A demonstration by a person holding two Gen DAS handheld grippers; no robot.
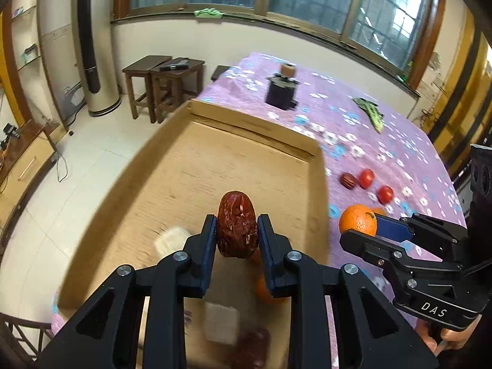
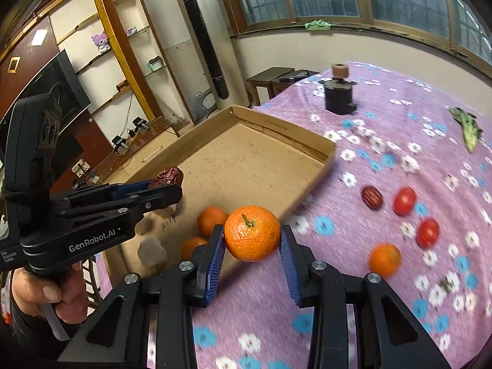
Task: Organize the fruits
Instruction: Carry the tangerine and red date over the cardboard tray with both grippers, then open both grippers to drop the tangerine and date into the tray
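Left hand-held gripper [image 1: 236,233] clamps date [image 1: 237,224]; right hand-held gripper [image 2: 251,240] clamps orange [image 2: 252,233].

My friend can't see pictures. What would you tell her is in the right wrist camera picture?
The right tool is shut on an orange mandarin above a purple flowered tablecloth, beside a cardboard tray. The left tool holds a wrinkled red date over the tray; two tomatoes, another date and another mandarin lie on the cloth.
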